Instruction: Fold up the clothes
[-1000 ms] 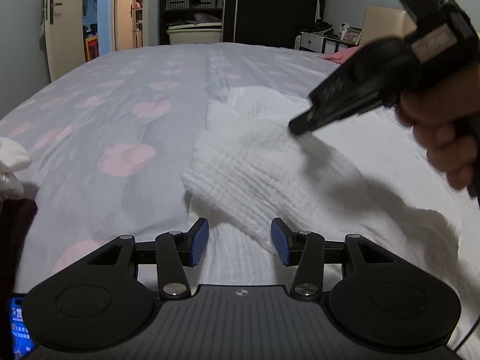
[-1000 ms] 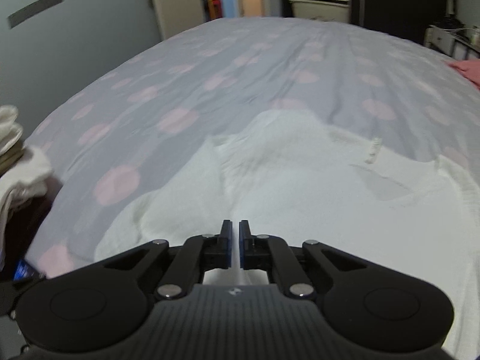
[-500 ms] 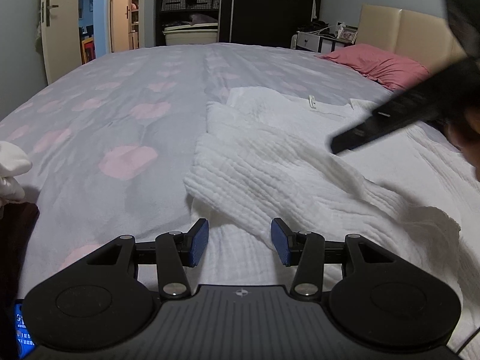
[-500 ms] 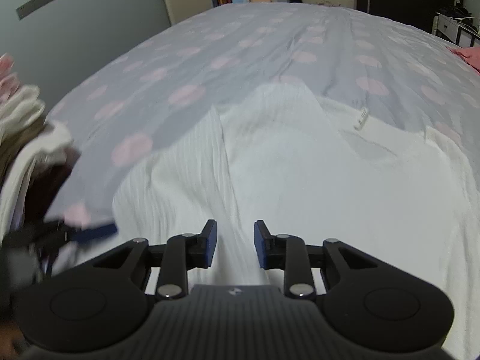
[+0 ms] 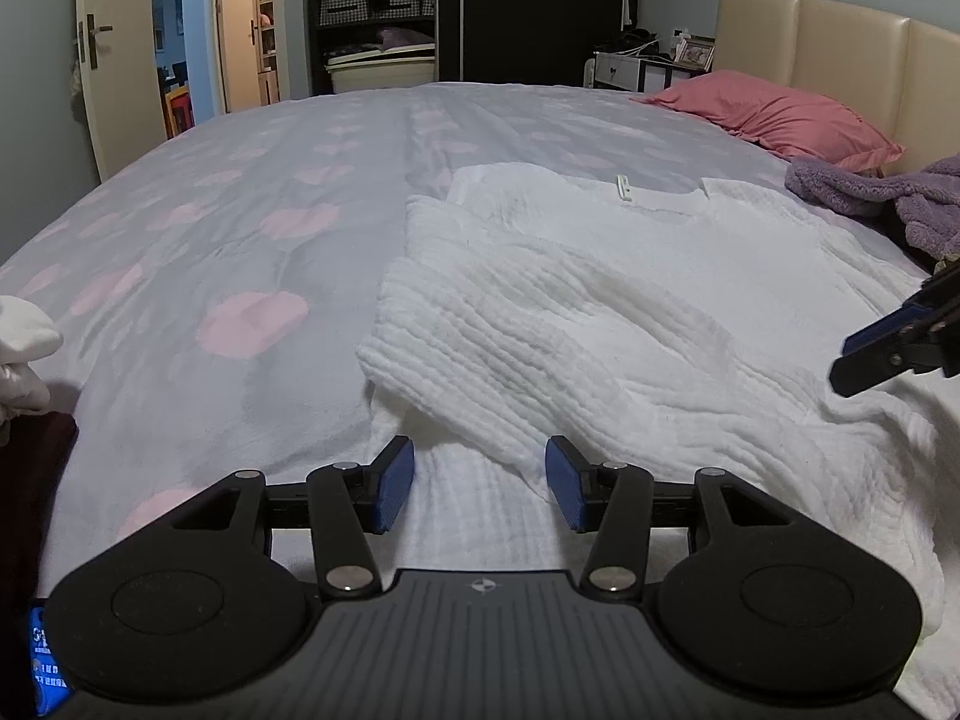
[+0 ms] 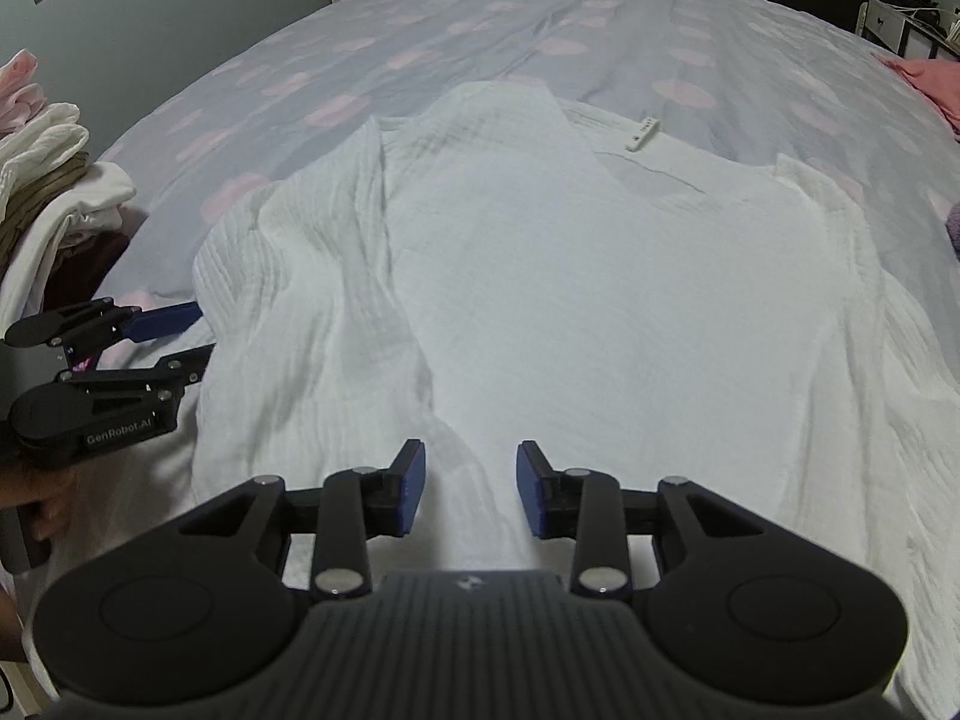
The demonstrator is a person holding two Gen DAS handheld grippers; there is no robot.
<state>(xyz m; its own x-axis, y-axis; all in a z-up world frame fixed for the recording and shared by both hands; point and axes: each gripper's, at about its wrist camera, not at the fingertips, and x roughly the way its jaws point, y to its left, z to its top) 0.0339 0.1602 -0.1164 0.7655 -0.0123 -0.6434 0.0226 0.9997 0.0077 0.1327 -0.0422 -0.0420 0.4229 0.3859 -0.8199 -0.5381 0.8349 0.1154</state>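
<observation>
Spread over a grey bedspread (image 5: 252, 240) with pink spots, the white shirt (image 6: 576, 276) lies just ahead of both tongs, left (image 5: 479, 483) and right (image 6: 471, 489), each gaping wide and gripping nothing.

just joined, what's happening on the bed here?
A person with a handheld gripper in each hand is folding a white crinkle-fabric top spread on the dotted bedspread. One sleeve is already folded across the body of the top. The left gripper and the right gripper both hover low over the near hem, jaws open, holding nothing. A stack of folded clothes sits at the bed's edge.
</observation>
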